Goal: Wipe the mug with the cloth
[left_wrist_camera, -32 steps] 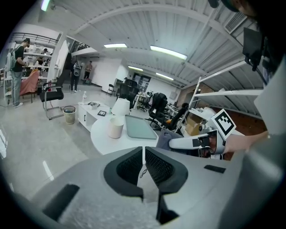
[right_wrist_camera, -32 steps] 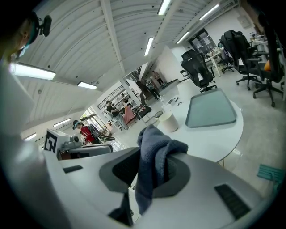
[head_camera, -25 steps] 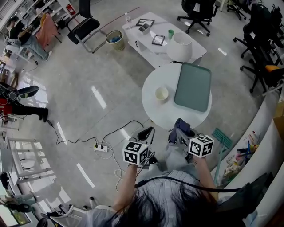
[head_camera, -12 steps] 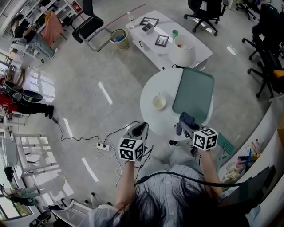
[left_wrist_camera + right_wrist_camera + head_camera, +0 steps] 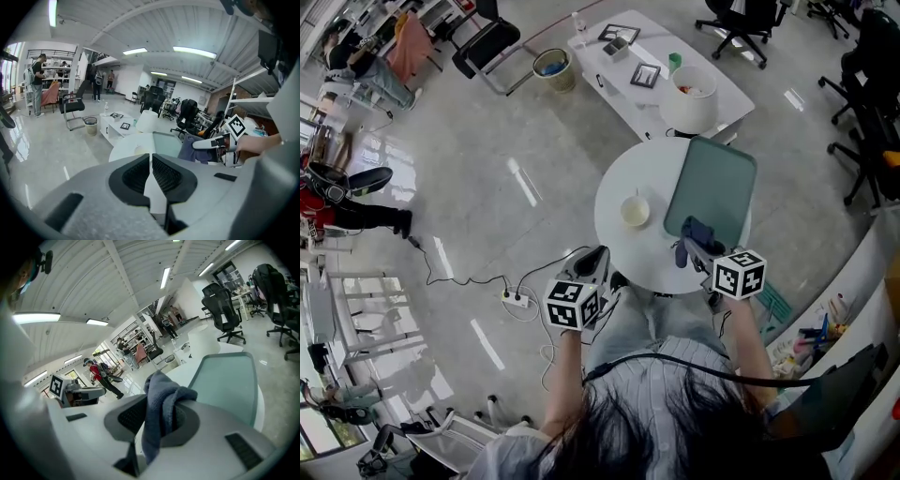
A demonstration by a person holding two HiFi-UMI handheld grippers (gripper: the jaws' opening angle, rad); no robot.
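Mug [image 5: 635,210] stands apart from the right gripper [image 5: 687,246] — clenched on the cloth [image 5: 161,399] — left gripper [image 5: 151,161] closed, empty.

- We've got the mug [image 5: 635,210] upright on the round white table [image 5: 623,248], mouth up. It's small and cream-coloured, w/ a pale inside.
- It stands left of the green tray [image 5: 717,187], near the tray's edge but not touching. We can't make out a handle from the head view.
- The cloth [image 5: 164,394] is dark grey-blue and bunched up, pinched between the jaws of the right gripper [image 5: 159,418].
- One fold humps up above the jaws and another tail hangs down in front of them.
- From the head view the cloth [image 5: 693,232] sits over the tray's near left corner. We can't tell whether it touches.
- Mug and cloth are apart, w/ the mug to the cloth's left and further out on the table.
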